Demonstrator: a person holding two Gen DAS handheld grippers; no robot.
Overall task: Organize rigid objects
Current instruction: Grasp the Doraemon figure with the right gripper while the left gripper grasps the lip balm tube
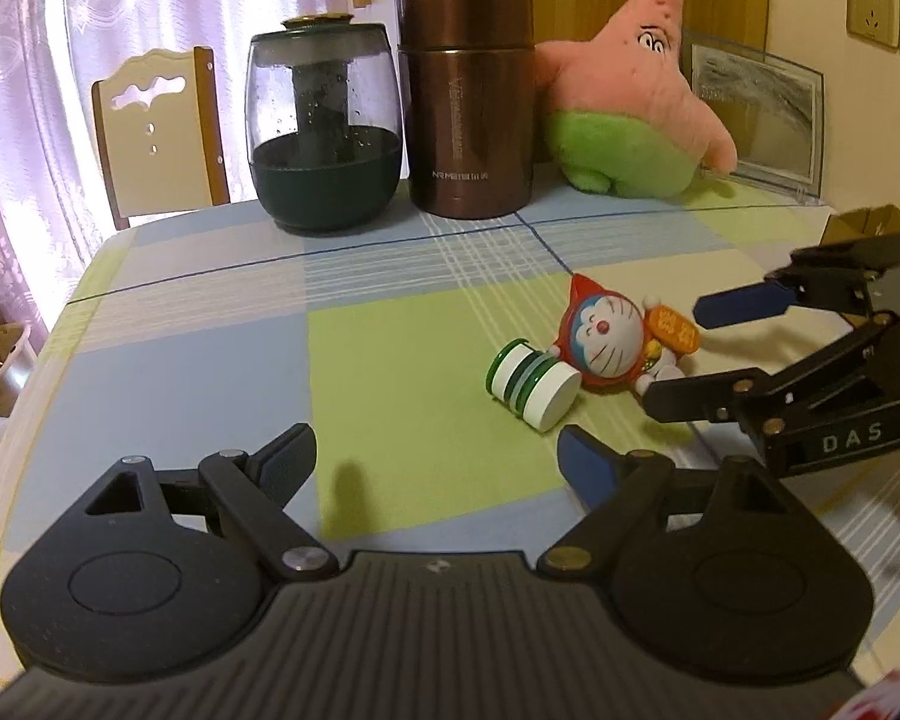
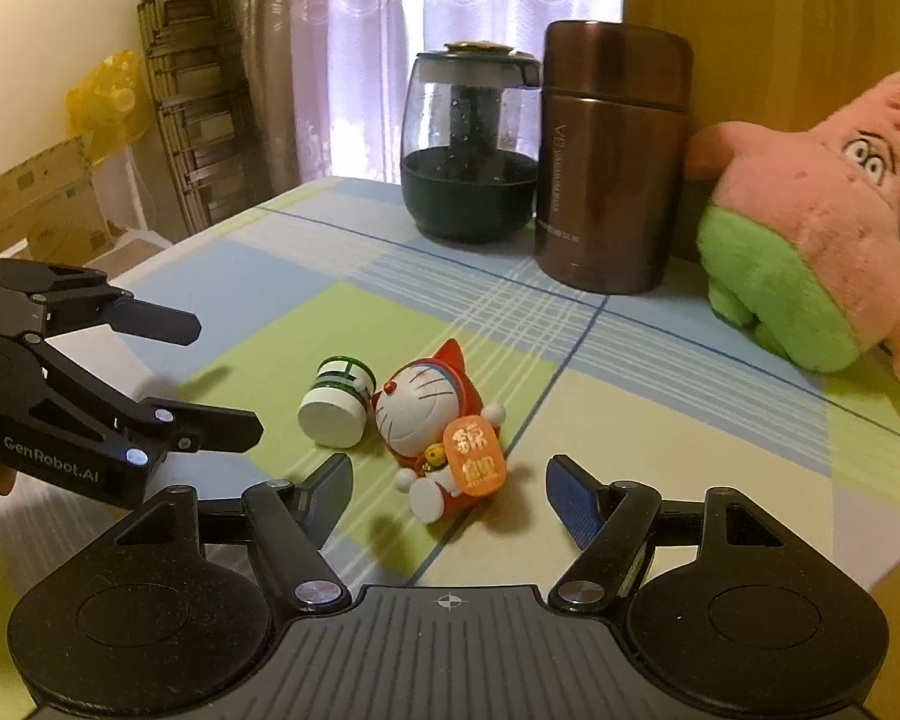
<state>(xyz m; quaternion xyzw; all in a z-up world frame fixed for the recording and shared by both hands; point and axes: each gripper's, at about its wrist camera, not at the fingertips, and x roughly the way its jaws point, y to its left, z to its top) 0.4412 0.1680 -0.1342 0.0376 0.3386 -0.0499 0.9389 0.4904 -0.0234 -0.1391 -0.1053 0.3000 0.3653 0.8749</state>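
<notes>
Table centre: a small jar (image 1: 533,385) lies on its side on the tablecloth (image 1: 210,360), touching the figurine (image 1: 618,342) lying to its right.
Back row, left to right: teapot (image 1: 325,126), flask (image 1: 467,99), plush star (image 1: 636,90).
Behind table, left: chair (image 1: 156,126).
Behind plush, right: framed picture (image 1: 762,114), leaning on the wall.

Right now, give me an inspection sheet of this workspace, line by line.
Surface: table under a green, blue and cream checked tablecloth.
Job's things: red and white cat figurine lying on its back; white and green ribbed jar on its side, touching it.
Clutter: dark glass teapot, brown metal flask and pink and green star plush, all upright at the far edge.
Grippers: left gripper open, empty; right gripper open, empty, near the figurine.
Cables: nothing seen.
Surroundings: curtains, wooden chair, cardboard boxes.
</notes>
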